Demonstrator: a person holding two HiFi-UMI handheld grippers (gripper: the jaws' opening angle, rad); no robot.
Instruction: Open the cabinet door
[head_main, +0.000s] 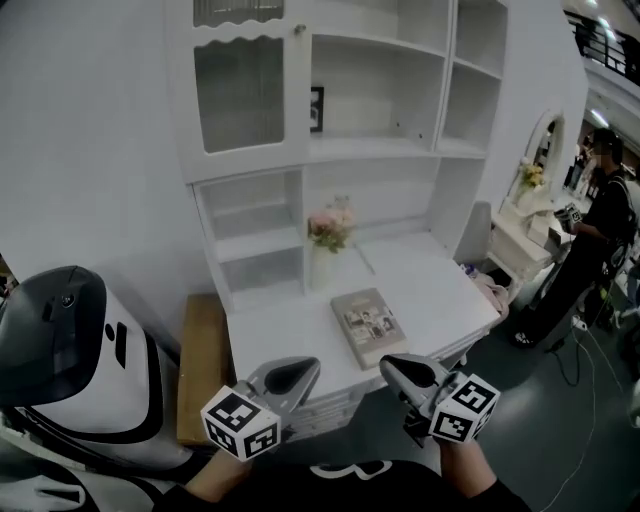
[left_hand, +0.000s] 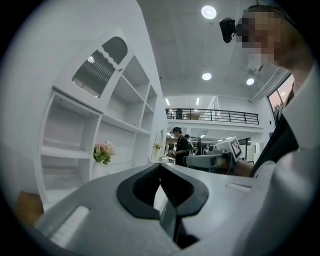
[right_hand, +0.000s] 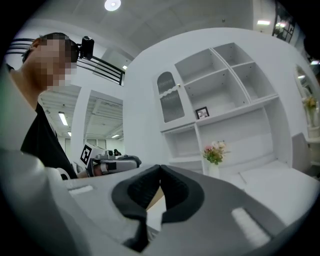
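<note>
The white cabinet's door (head_main: 240, 85), a ribbed-glass panel with a small knob (head_main: 299, 30), stands closed at the hutch's upper left. It also shows in the left gripper view (left_hand: 100, 65) and the right gripper view (right_hand: 170, 97). My left gripper (head_main: 303, 371) and right gripper (head_main: 396, 368) hang low in front of the desk edge, far below the door, with nothing in either. Both are shut, jaws meeting at the tips (left_hand: 160, 166) (right_hand: 160, 168). Each gripper view catches the other gripper off to the side.
On the desk top (head_main: 430, 280) stand a vase of pink flowers (head_main: 328, 240) and a book (head_main: 368, 325). A picture frame (head_main: 316, 108) sits on a shelf. A white-and-black machine (head_main: 70, 360) and a wooden stand (head_main: 203, 365) are at left. A person (head_main: 590, 230) stands by a dressing table at right.
</note>
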